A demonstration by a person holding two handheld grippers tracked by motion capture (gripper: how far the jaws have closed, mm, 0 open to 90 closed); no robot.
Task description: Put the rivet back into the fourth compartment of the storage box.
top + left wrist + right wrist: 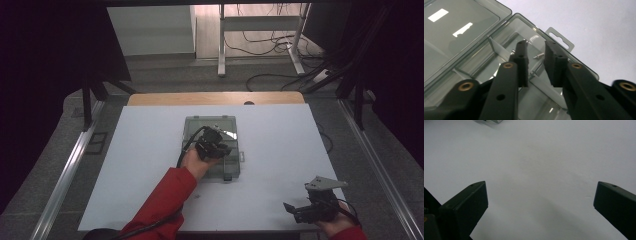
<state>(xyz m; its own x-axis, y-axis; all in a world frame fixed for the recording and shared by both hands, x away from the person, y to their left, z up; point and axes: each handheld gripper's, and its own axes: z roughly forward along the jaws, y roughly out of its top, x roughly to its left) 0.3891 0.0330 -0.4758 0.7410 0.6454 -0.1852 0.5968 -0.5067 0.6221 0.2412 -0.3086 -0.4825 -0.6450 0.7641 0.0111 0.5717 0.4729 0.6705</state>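
A clear grey plastic compartment box (pixel 192 127) lies open in the middle of the white table, its lid (pixel 454 30) folded flat away from the person. My left gripper (pixel 223 149), held by a hand in a red sleeve, hovers over the box's tray. In the left gripper view its jaws (pixel 536 51) stand a little apart, open, over a divided compartment. A small silver screw (pixel 538 56) lies loose on the compartment floor just beyond the tips. My right gripper (pixel 295 210) rests low at the table's near right, jaws (pixel 540 195) wide open with nothing between them.
The white table (pixel 280 145) has bare surface all round the box. The box's hang tab (pixel 560 38) sticks out on its right side. Beyond the table's wooden far edge (pixel 215 98) are a desk frame and cables on the floor.
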